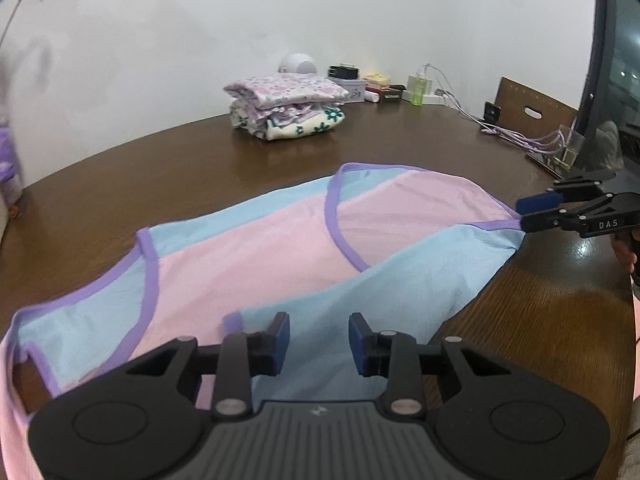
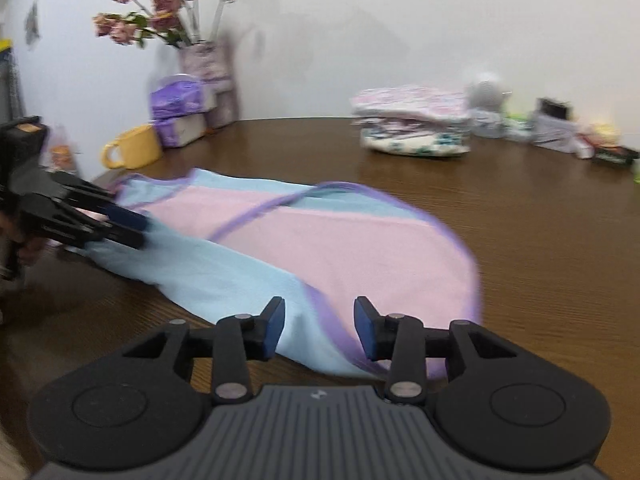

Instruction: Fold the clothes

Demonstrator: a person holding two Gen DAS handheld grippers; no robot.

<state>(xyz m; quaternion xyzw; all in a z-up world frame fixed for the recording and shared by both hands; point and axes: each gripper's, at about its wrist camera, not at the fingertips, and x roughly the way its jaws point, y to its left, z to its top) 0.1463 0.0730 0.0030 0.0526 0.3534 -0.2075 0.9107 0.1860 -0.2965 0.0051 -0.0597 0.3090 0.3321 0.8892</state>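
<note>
A: Where does the garment (image 1: 280, 248) lie right now?

B: Spread on the brown worktop (image 1: 560, 320), pink and blue with purple trim, one blue flap already turned over the pink middle. Both tongs stand at its near edge.

A: And the tongs themselves?

B: The left tongs (image 1: 319, 344) are parted over the blue cloth, pads clear of it. The right tongs (image 2: 320, 330) are parted too, with the purple-edged hem lying under the gap, nothing pinched.

A: So how should the next grab go?

B: I'd say take hem and corner squarely, both layers together, then lift the two ends level so the flap lands flat without a twist.

A: Anything in the way?

B: The folded pile (image 1: 286, 106) sits well back, safely apart. On the left, a yellow mug (image 2: 134, 148) and a vase of flowers (image 2: 206, 66) stand near the garment's far end. Cables (image 1: 516, 136) and a glass (image 1: 568, 148) crowd the right side, so keep the sweep low and short.
</note>
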